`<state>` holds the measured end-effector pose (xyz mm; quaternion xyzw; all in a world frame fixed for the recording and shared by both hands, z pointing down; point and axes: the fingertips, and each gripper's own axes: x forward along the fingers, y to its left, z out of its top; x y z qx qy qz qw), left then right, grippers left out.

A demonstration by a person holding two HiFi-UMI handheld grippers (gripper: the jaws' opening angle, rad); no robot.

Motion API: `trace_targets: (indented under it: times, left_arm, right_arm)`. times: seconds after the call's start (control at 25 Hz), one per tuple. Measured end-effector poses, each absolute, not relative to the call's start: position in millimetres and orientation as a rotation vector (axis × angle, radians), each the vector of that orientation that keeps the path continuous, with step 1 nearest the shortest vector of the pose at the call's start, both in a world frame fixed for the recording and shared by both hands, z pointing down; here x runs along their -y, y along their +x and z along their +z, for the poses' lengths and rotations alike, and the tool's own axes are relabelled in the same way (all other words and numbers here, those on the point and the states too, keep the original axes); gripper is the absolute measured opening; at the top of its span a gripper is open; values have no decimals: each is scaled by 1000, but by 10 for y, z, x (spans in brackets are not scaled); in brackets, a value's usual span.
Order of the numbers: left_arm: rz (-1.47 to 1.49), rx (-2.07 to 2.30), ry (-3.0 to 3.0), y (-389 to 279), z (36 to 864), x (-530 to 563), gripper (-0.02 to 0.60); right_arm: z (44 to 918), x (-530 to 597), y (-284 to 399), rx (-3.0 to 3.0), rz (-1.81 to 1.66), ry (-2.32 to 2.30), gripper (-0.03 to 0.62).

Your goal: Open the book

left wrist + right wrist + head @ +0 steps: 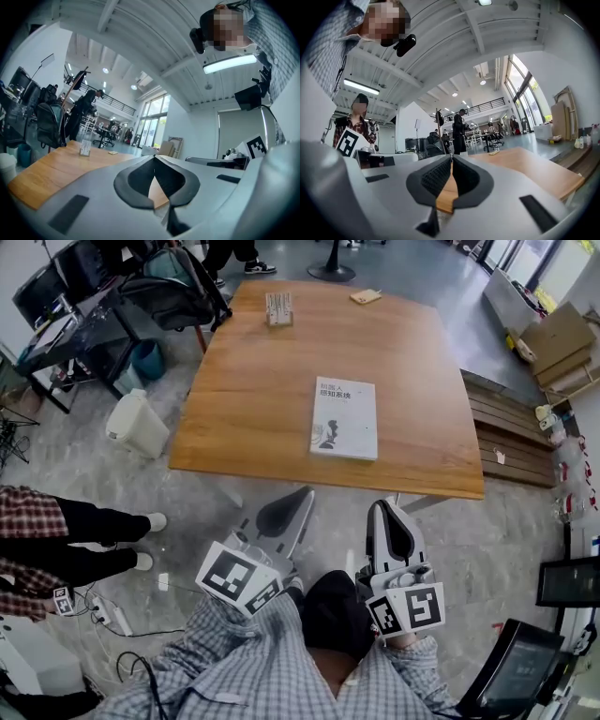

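A closed white book (343, 418) lies flat on the wooden table (253, 399), near its front edge and right of the middle. Both grippers hover over the floor short of that edge, side by side and pointing at the table. The left gripper (306, 493) is shut with nothing between its dark pads, and its tips (154, 157) meet in its own view. The right gripper (382, 506) is also shut and empty, its pads (451, 160) touching at the tips. Neither gripper view shows the book; only the tabletop appears beyond the jaws.
A small card stand (278, 308) and a tan pad (366, 296) sit at the table's far end. A white bin (137, 423) and a chair with a backpack (173, 282) stand to the left, stacked planks (506, 442) to the right. A seated person's legs (84, 540) are at left.
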<state>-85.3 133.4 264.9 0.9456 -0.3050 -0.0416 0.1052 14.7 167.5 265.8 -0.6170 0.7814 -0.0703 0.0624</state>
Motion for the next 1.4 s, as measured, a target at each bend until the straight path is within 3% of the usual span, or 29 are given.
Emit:
trace_targets:
  times: [0.52,0.92,1.4]
  left_arm:
    - [-41,1005,2711,-521,3007,-415,-2]
    - [68,1063,2604,165,3387,628,-2]
    - [248,1071,2470,473,4093,1156,-2]
  right_arm:
    - [2952,-569,664,-2402,-272,-1835,26]
    - [3462,550,1178,-2565,-477,-1755,26]
    - [4360,1145,1556,-2668,-831,-1817,26]
